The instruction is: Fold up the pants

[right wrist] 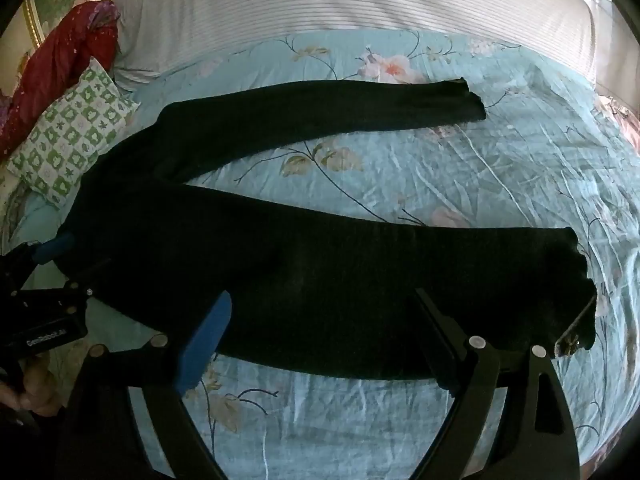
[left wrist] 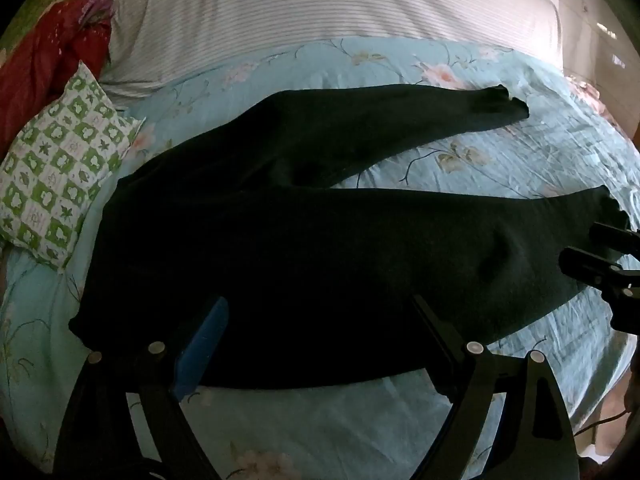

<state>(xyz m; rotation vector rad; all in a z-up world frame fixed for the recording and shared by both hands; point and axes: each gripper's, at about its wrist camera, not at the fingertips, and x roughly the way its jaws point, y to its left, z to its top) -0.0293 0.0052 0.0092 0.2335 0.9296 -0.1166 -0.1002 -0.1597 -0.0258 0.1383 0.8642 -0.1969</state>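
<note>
Black pants (left wrist: 280,248) lie spread flat on the bed, waist at the left, the two legs splayed apart to the right. They also show in the right wrist view (right wrist: 300,276). My left gripper (left wrist: 320,320) is open, hovering over the near edge of the seat and upper near leg. My right gripper (right wrist: 324,316) is open over the near leg, toward its cuff (right wrist: 568,276). The far leg's cuff (left wrist: 500,104) lies further back. The right gripper's fingers (left wrist: 592,256) show at the right edge of the left wrist view, and the left gripper (right wrist: 52,264) shows at the left of the right wrist view.
The bed has a light blue floral sheet (left wrist: 480,168) and a striped white cover (left wrist: 320,4) behind. A green-and-white checked pillow (left wrist: 60,168) lies left of the waist, with a red cloth (left wrist: 48,56) behind it. The bed's right edge (left wrist: 580,80) drops to the floor.
</note>
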